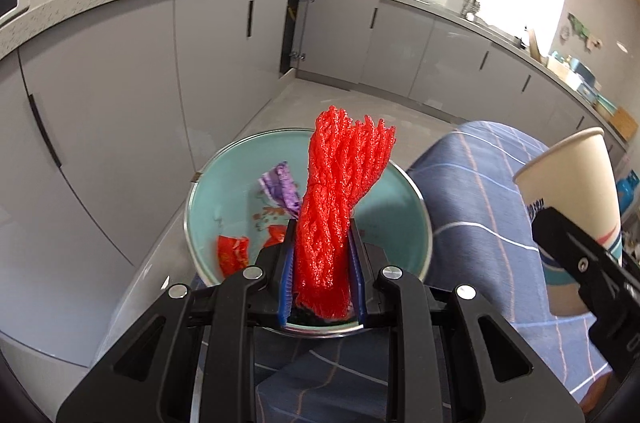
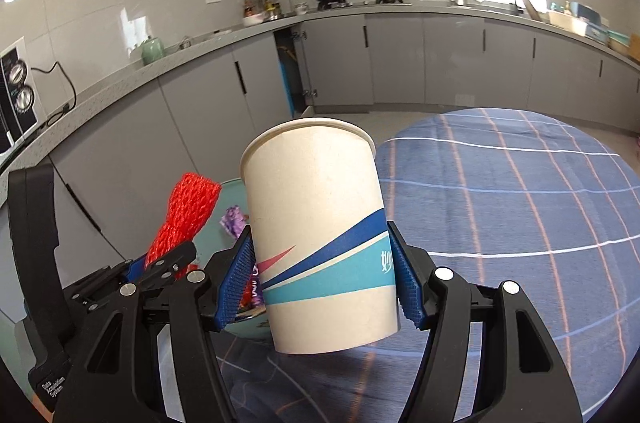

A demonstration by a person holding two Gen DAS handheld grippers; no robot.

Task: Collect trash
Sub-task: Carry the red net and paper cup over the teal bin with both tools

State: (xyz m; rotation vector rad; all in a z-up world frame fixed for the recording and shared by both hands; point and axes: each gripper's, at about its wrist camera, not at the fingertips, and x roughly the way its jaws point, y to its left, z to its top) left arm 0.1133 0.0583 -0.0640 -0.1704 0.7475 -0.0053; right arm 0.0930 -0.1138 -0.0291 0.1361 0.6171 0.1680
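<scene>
two pieces of trash are in hand: the left hand-held gripper (image 1: 322,263) is clamped on a red mesh net (image 1: 340,199) directly above the teal bowl (image 1: 404,223) at the edge of the plaid-clothed surface (image 2: 520,203), and the right hand-held gripper (image 2: 322,277) pinches a paper cup (image 2: 316,223) upright, just beside. judgement: release the net while centred over the bowl, then bring the cup across without knocking the rim. bowl contents: purple wrapper (image 1: 280,189), red wrappers (image 1: 232,253); cup interior not visible.
</scene>
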